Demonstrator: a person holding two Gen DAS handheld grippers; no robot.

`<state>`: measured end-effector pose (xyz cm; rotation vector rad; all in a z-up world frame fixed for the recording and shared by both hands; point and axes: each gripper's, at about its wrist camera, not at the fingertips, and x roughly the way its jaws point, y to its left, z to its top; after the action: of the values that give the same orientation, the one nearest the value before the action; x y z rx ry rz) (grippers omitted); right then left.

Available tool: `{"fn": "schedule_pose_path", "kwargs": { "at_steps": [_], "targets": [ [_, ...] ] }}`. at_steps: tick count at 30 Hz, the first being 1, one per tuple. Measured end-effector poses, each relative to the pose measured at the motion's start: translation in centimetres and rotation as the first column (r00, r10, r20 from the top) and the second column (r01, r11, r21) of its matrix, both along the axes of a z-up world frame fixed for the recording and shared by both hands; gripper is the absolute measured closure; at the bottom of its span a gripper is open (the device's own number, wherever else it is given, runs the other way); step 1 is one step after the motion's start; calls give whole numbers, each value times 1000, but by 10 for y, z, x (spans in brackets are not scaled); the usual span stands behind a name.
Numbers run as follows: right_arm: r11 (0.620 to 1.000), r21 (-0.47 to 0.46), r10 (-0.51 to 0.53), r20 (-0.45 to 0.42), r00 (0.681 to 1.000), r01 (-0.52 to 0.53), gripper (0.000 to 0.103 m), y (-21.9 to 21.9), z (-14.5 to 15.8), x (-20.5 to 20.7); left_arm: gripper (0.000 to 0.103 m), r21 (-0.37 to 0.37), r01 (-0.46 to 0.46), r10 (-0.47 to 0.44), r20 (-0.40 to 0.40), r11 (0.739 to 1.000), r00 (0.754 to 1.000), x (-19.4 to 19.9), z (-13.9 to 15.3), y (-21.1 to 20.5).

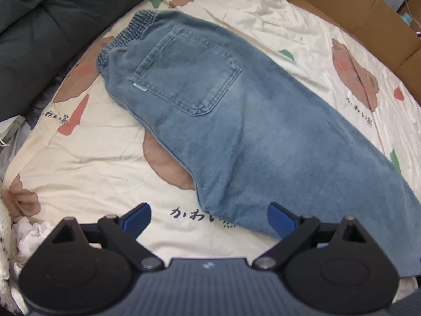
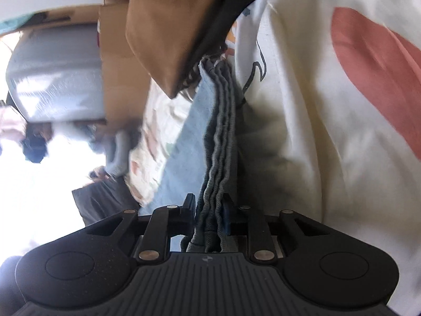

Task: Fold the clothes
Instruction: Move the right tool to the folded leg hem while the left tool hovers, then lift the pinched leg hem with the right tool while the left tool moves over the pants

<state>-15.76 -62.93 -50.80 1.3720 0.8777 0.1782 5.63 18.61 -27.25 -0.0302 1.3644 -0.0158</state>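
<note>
A cream bedsheet printed with brown bears fills most of the left wrist view. Folded blue denim jeans lie diagonally across it, elastic waistband at upper left. A brown cardboard box sits at upper right. The left gripper hangs with blue pads spread apart, empty. The right gripper is clamped on the jeans' stacked hem edges.

Left wrist view: soft, even daylight, fairly sharp, with fisheye bending and dark vignetting toward the corners. Right wrist view: blown-out white glare at 9 o'clock, motion smear across the upper left, deep shadow under the folded jeans at 6 o'clock
</note>
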Motion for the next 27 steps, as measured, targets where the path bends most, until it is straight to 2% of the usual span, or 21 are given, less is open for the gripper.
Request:
{"fn": "schedule_pose_path", "kwargs": {
  "at_steps": [2, 3, 7, 15, 16, 18, 19, 24, 27],
  "targets": [
    [1000, -20, 16, -22, 1000, -17, 69, -2, -4, 6, 6, 2, -2, 2, -8, 1000, 1000, 0, -4, 1],
    [999, -29, 24, -33, 999, -25, 66, -3, -6, 9, 6, 2, 0, 0, -10, 1000, 1000, 0, -5, 1],
    [998, -43, 36, -63, 997, -38, 66, -9, -18, 21, 6, 4, 5, -5, -18, 1000, 1000, -1, -9, 2],
    [990, -83, 112, -48, 993, -116, 67, -12, -19, 53, 6, 6, -9, 9, -12, 1000, 1000, 4, -15, 7],
    [988, -87, 126, -46, 991, -129, 67, -12, -19, 56, 6, 3, -10, 10, -12, 1000, 1000, 5, -16, 7],
    [983, -99, 153, -39, 987, -156, 79, -12, -16, 60, 6, 0, -7, 7, -10, 1000, 1000, 6, -16, 5],
    [979, -107, 170, -33, 985, -172, 92, -12, -13, 61, 6, -3, -3, 3, -8, 1000, 1000, 7, -16, 4],
    [963, -106, 253, 33, 967, -248, 93, -14, 8, 64, 6, -17, 18, -18, -2, 1000, 1000, 9, -18, -4],
    [956, -114, 274, 14, 962, -271, 90, -14, 7, 68, 6, -21, 22, -23, -8, 1000, 1000, 9, -22, -6]
  ]
}}
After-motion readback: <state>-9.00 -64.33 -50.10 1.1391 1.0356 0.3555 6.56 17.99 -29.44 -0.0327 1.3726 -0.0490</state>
